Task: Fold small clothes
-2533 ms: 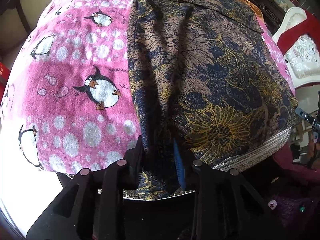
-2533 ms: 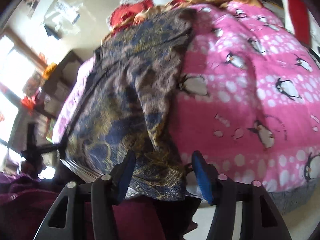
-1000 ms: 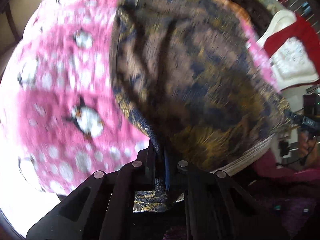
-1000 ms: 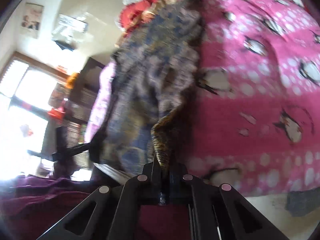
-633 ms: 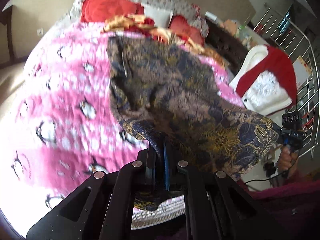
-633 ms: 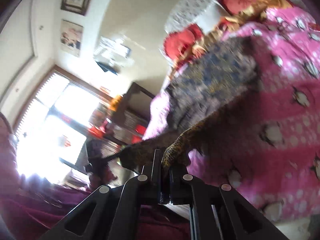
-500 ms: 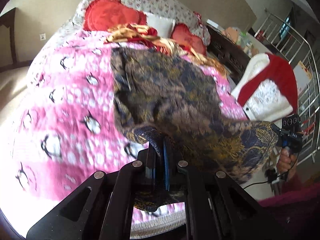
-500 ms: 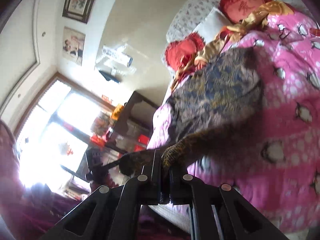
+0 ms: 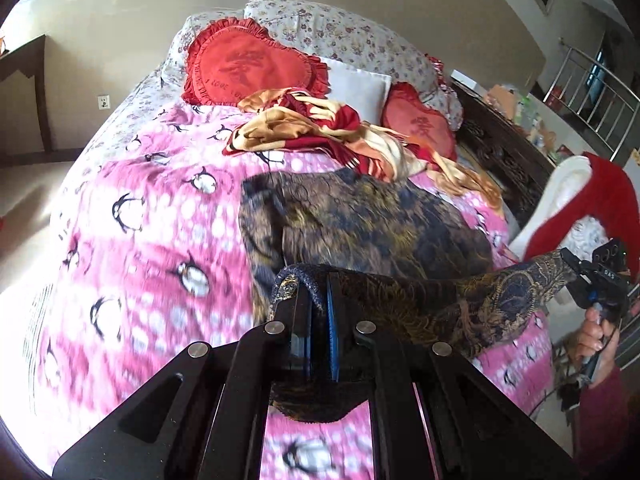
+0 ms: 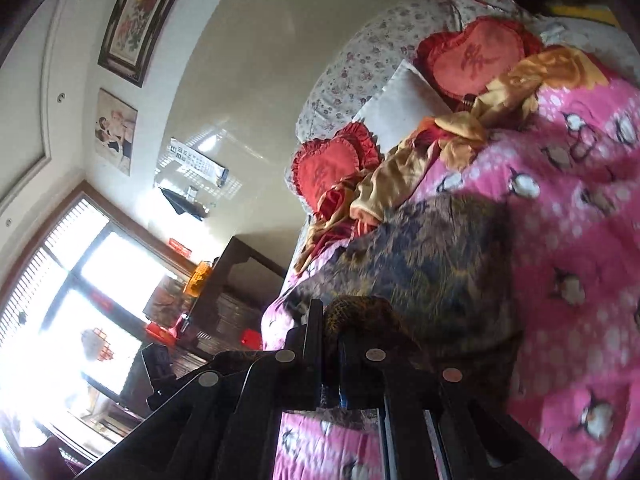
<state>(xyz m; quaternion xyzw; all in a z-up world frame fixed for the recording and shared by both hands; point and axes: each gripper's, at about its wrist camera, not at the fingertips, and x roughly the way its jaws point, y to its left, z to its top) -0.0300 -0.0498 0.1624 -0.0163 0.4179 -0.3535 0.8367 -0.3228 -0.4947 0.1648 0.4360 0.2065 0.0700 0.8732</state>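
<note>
blurred penguin blanket [image 9: 160,264], garment [image 9: 380,224] pattern smeared

dark floral garment [image 9: 372,220], near edge lifted taut, rest on bed

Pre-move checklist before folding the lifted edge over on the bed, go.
1. Left gripper shut on the dark floral garment: ok.
2. Right gripper shut on its other corner: ok.
3. Edge between the grippers raised and stretched off the pink penguin blanket: ok.
4. Far half of the garment lying flat: not ok, creased along its left side.
5. Red and gold cloth apart from the far edge: cannot tell.
</note>
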